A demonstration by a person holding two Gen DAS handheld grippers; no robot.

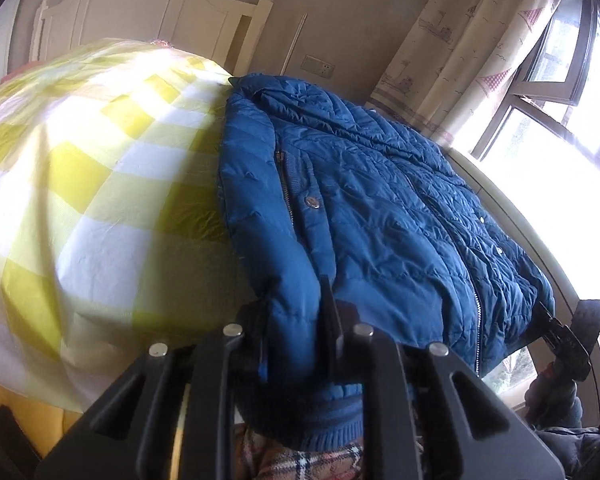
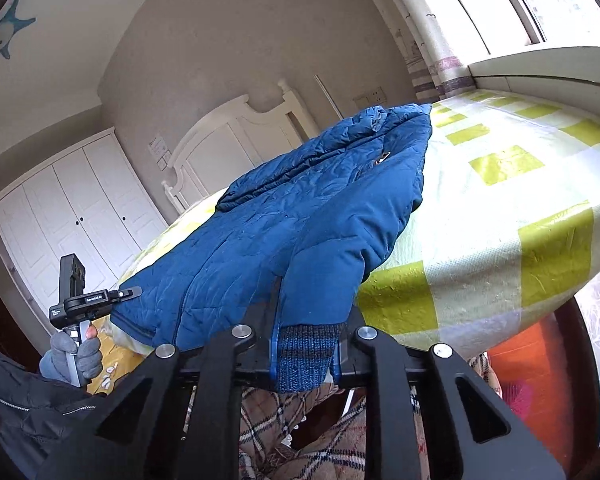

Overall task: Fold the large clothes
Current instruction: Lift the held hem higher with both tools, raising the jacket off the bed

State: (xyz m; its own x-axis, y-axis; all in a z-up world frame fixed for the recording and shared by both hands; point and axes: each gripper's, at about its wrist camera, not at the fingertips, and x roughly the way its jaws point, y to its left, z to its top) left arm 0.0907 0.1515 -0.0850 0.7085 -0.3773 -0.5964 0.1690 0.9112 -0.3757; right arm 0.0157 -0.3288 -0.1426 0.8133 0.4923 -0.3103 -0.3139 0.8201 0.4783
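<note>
— Jacket (image 1: 364, 184): blue, quilted, spread on the bed's yellow-and-white checked cover (image 1: 80, 184); its near edge hangs over the bed's side.

— Left gripper (image 1: 300, 340) is clenched on a sleeve (image 1: 292, 280) near the ribbed cuff; that view alone shows the zip and snap buttons, and the right gripper (image 1: 568, 340) far off at the jacket's other corner by the bright window (image 1: 560, 80).

— From the right wrist, the right gripper (image 2: 304, 356) has its fingers closed on the other sleeve's dark knit cuff (image 2: 306, 356); only here do you see the white wardrobe (image 2: 60, 216), a gloved hand (image 2: 74, 356) holding the left gripper (image 2: 100, 300), and the headboard (image 2: 228, 140) beyond.
</note>
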